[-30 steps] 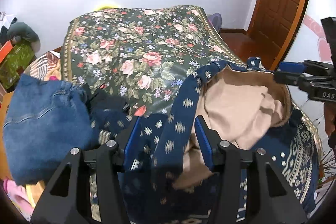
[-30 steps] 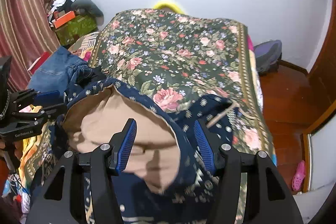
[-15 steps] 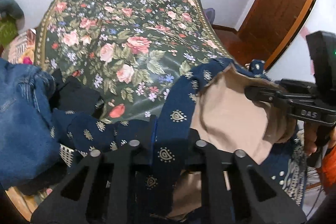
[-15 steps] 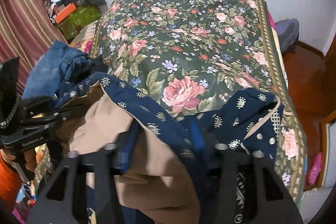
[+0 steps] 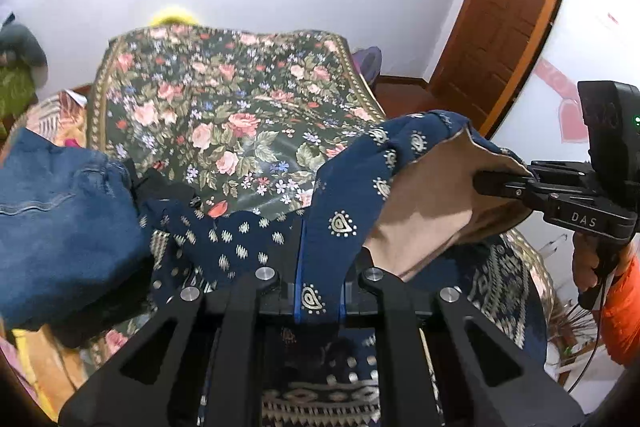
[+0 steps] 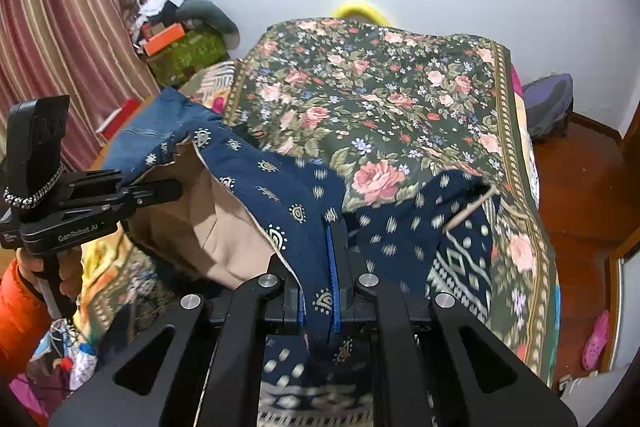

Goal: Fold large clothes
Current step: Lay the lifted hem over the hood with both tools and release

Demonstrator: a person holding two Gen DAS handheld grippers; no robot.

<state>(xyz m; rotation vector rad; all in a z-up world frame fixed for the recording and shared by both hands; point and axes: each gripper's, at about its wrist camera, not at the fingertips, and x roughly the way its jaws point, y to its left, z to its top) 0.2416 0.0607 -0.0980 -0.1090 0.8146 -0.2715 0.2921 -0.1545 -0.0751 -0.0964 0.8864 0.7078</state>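
A navy patterned garment [image 5: 348, 187] with a beige lining [image 5: 424, 211] is lifted off the floral bedspread [image 5: 224, 99] by its top hem. My left gripper [image 5: 320, 251] is closing its jaws, and the pads press on the hem band. My right gripper [image 6: 317, 263] is shut on the same hem [image 6: 280, 195] further along. Each gripper shows in the other view: the right gripper [image 5: 500, 183] pinches the beige edge, and the left gripper [image 6: 160, 191] holds the far corner. The rest of the garment hangs below onto the bed.
Blue jeans [image 5: 60, 227] lie piled at the bed's left edge, also visible as jeans [image 6: 160, 123]. A wooden door [image 5: 508, 27] stands at right. A purple bag [image 6: 548, 107], a striped curtain [image 6: 60, 47] and stacked boxes [image 6: 180, 51] flank the bed.
Both grippers went from open around the hem to closed on it. Both then rose and drew back, lifting the hem off the bed and stretching it between them.
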